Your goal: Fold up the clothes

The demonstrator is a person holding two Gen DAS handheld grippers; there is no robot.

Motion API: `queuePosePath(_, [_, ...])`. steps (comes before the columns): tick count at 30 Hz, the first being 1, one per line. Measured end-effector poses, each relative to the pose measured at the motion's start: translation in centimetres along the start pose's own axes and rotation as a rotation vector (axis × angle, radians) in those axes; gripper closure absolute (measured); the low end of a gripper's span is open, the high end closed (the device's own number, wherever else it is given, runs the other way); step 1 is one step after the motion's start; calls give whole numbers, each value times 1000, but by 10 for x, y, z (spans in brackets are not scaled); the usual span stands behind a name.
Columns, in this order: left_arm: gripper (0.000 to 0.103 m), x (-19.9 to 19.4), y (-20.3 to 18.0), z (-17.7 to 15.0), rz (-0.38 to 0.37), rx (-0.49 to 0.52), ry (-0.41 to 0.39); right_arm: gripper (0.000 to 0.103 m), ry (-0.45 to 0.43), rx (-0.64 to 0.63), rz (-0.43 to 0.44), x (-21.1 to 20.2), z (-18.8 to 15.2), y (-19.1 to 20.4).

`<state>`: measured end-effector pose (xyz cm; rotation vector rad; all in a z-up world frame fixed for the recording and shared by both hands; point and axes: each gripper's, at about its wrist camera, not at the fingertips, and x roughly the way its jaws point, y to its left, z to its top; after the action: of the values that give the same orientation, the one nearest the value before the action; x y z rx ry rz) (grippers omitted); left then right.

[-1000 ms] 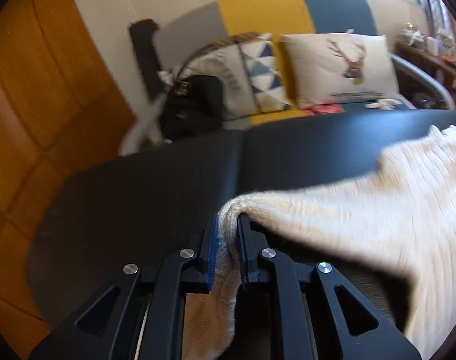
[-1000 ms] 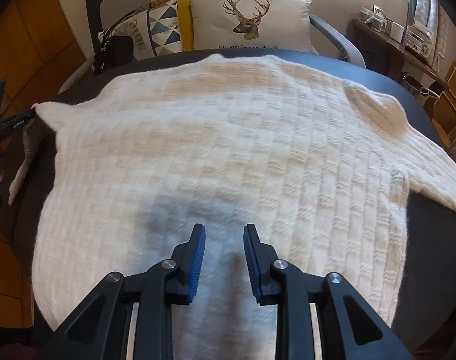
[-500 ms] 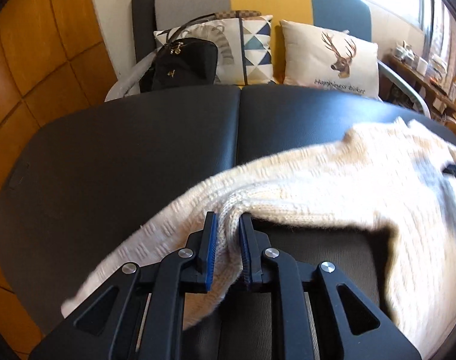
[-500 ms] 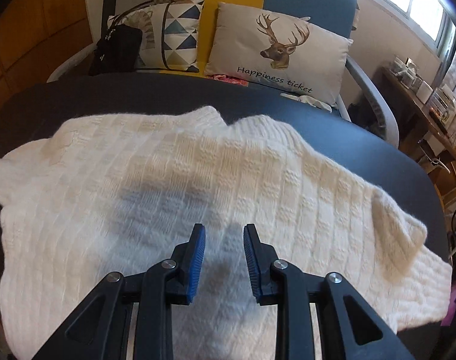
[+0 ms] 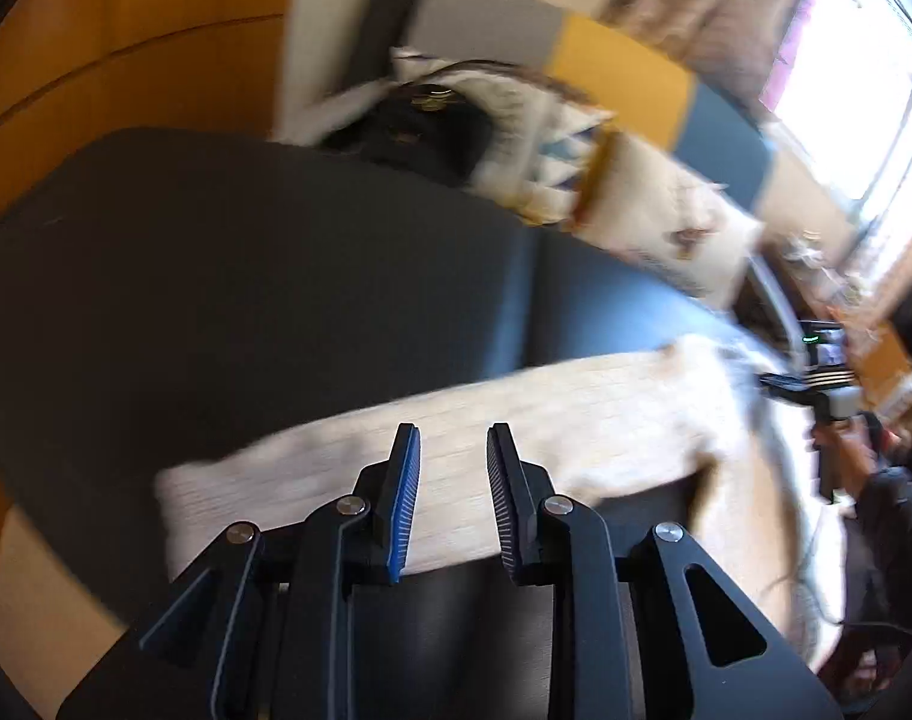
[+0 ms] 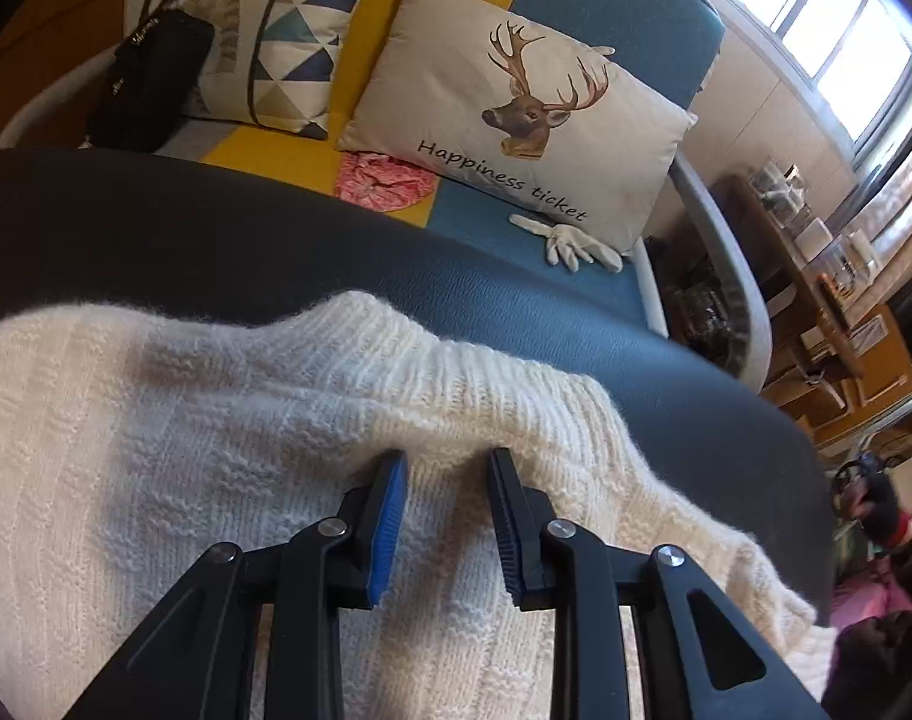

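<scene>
Dark grey padded leather makes up the table surface, and everything else is placed against it. Behind its far edge stands a sofa in yellow, teal and grey blocks. On the sofa seat leans a beige cushion printed with a stag's head and the words "Happiness ticket", with a white cushion patterned in blue and grey triangles beside it and a black handbag next to that. A pink knitted item and a white glove lie on the seat just beyond the table's edge. To the right of the table, a wooden shelf unit holds clear containers under a bright window.

The cream chunky-knit sweater lies spread on the table's near part, its ribbed hem curving toward the sofa, nothing resting on it. Its knit shows raised textured bands.

The right gripper has its fingers parted, tips pressed down onto the knit near the ribbed edge, with a ridge of fabric between them but not clamped. The left gripper, in a motion-blurred view, hangs over a folded strip of the sweater with fingers spread and empty. A person's hand holds the other tool at the table's right side.
</scene>
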<state>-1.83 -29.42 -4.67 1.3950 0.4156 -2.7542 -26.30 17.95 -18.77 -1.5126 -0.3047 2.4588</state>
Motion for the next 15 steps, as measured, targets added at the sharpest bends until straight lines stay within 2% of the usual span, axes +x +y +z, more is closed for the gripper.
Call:
queuePosePath(1, [78, 1, 9, -3, 4, -2, 29, 77, 5, -6, -1, -2, 4, 0])
queuePosePath(2, [78, 2, 15, -7, -6, -3, 48, 77, -10, -13, 35, -13, 2, 0])
queuePosePath(5, [78, 9, 27, -17, -18, 43, 108, 75, -85, -18, 210, -60, -20, 0])
queuePosePath(7, [78, 15, 30, -23, -2, 83, 128, 74, -139, -47, 365, -97, -41, 5])
queuePosePath(9, [78, 26, 33, -27, 6, 115, 159, 72, -171, -128, 516, -129, -58, 26])
queuePosePath(12, [78, 47, 34, -33, 27, 139, 210, 62, -221, -282, 718, -176, -79, 67])
queuePosePath(13, [78, 53, 33, -35, 39, 148, 223, 59, -218, -331, 712, -176, -78, 84])
queuePosePath(15, [78, 56, 31, -36, 56, 165, 214, 46, -211, -427, 699, -176, -76, 117])
